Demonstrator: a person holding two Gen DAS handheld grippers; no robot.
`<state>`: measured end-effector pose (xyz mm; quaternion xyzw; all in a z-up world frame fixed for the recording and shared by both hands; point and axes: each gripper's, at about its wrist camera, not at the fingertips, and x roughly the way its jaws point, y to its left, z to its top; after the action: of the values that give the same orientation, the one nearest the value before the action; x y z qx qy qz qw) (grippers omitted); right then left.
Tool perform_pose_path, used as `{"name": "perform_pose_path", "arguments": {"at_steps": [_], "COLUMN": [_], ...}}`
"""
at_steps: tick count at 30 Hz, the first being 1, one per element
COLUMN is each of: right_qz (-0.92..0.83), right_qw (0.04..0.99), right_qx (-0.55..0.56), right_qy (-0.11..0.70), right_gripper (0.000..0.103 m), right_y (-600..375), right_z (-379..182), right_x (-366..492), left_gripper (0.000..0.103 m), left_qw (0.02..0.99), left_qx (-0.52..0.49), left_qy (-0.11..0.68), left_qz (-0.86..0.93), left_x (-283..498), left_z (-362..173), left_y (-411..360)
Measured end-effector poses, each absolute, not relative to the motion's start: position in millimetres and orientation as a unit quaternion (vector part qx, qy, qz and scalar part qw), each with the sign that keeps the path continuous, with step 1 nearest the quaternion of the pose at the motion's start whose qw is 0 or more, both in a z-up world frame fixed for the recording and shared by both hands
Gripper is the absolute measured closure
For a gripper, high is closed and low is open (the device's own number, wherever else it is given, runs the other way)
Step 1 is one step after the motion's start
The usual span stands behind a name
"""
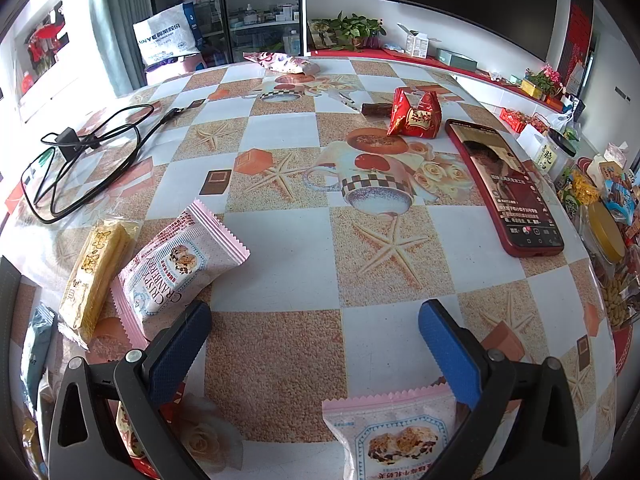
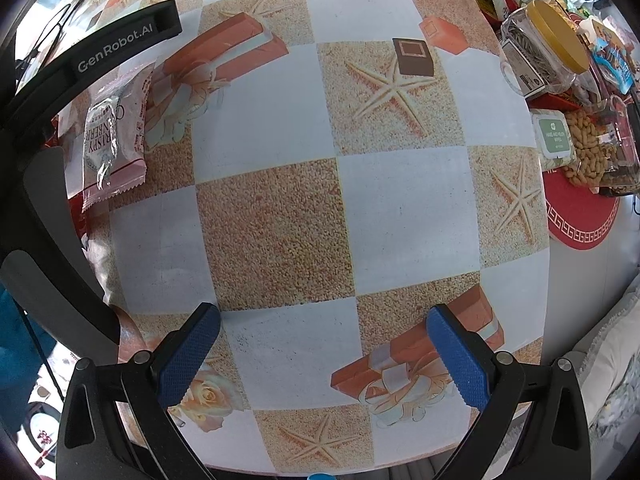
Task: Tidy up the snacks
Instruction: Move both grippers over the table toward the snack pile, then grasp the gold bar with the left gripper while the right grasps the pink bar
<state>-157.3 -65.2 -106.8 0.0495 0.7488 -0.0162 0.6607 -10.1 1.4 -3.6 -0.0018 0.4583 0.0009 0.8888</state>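
In the left wrist view my left gripper [image 1: 316,320] is open and empty above the table. A pink cranberry crisp packet [image 1: 176,268] lies just beyond its left finger, beside a yellow wafer bar [image 1: 94,276]. A second pink packet [image 1: 396,436] lies below, near the right finger. Two red snack packets [image 1: 416,114] lie far across the table, and a floral packet [image 1: 280,62] lies at the far edge. In the right wrist view my right gripper [image 2: 324,332] is open and empty over bare tablecloth. A pink packet [image 2: 114,132] lies at its left, under the other gripper's body [image 2: 100,60].
A red phone [image 1: 508,192] lies right of centre. A black charger cable [image 1: 80,160] coils at the left. Jars and a heap of snacks [image 1: 600,208] crowd the table's right edge, also seen in the right wrist view [image 2: 560,48] with peanuts [image 2: 592,148].
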Motion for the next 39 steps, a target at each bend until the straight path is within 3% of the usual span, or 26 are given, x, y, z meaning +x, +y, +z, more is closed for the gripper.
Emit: {"name": "perform_pose_path", "arguments": {"at_steps": [8,21,33,39], "right_qz": [-0.014,-0.014,-0.010,-0.008], "right_qw": [0.654,0.659,0.663,0.660], "right_qx": [0.050,0.050,0.056,0.067], "right_qy": [0.754,0.750,0.746,0.748], "right_gripper": [0.000,0.000,0.000,0.000], "right_y": [-67,-70,-69,-72], "right_z": [-108,-112,-110,-108], "right_x": [-155,-153,-157,-168], "left_gripper": [0.000,0.000,0.000,0.000], "left_qw": [0.883,0.704,0.701,0.671], "left_qx": [-0.004,0.033,0.077,0.040], "left_qy": [0.469,0.708,0.709,0.740], "left_qz": [0.006,-0.042,-0.005,0.013], "left_x": [-20,26,-39,-56], "left_z": [-6,-8,125,170], "left_y": [3,0,139,205]}}
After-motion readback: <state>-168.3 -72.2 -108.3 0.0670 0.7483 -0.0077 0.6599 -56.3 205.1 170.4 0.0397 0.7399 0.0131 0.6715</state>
